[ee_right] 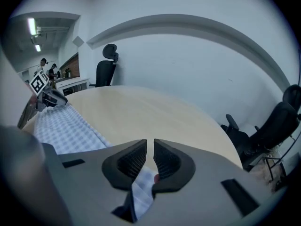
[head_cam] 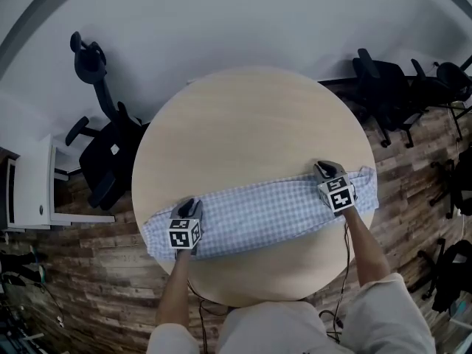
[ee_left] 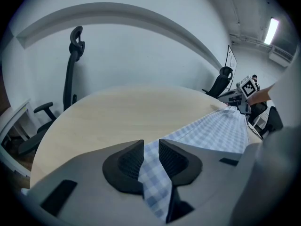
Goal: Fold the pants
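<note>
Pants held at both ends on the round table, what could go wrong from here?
1. The right gripper pinches only a small bit of the pants, so the cloth might slip out under a pull.
2. Both ends lie near the edge of the table; a dropped end could slide off.

Round wooden table (head_cam: 251, 124); black office chairs (head_cam: 109, 153) around; wood-plank floor (head_cam: 88, 271); white wall (head_cam: 221, 21).

A round, pale wooden table (head_cam: 251, 124) stands on a plank floor (head_cam: 88, 286). Blue-and-white checked pants (head_cam: 258, 212) lie across its near half, stretched in one long band from left edge to right edge.
</note>
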